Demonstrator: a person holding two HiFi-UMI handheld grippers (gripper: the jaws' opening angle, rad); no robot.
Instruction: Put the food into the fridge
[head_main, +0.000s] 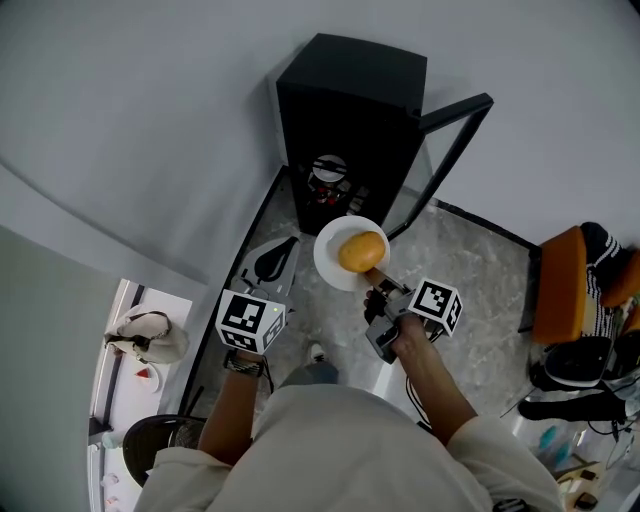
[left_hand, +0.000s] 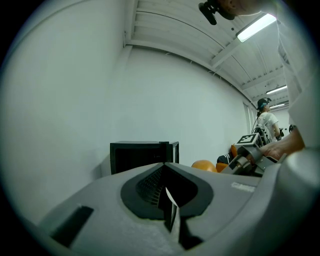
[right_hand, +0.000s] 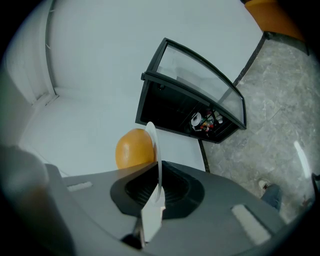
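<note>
While the person stands over the grey stone floor (head_main: 470, 255), the right gripper (head_main: 377, 281) has its jaws pinched nearly together on the rim of a white plate (head_main: 326, 250). The plate sits level in the head view, out in front of the body and short of the fridge. On it rides the food, a round golden-orange bun (head_main: 361, 251). From the right gripper view, the plate (right_hand: 156, 150) shows edge-on, clamped between the pads of that gripper (right_hand: 158, 189), with the bun (right_hand: 132, 148) bulging on its left.

Ahead stands the small black fridge (head_main: 350, 100), backed against the pale wall. Its glass door (head_main: 452, 148) is swung wide to the right. Inside, a huddle of small containers (head_main: 328, 178) takes up the middle of the compartment; the right gripper view shows them (right_hand: 205, 121) as white and red bits near the front.

Over on the left, the left gripper (head_main: 281, 252) hangs low beside the plate, apart from it. In its own view the jaws (left_hand: 170, 200) are pressed together on nothing, with the fridge (left_hand: 135, 156) and the bun (left_hand: 204, 165) beyond them.

Round the edges: an orange chair (head_main: 562, 285) well off to the right, a pale bag (head_main: 150, 335) far left, a shoe (head_main: 316, 352) below the plate.
</note>
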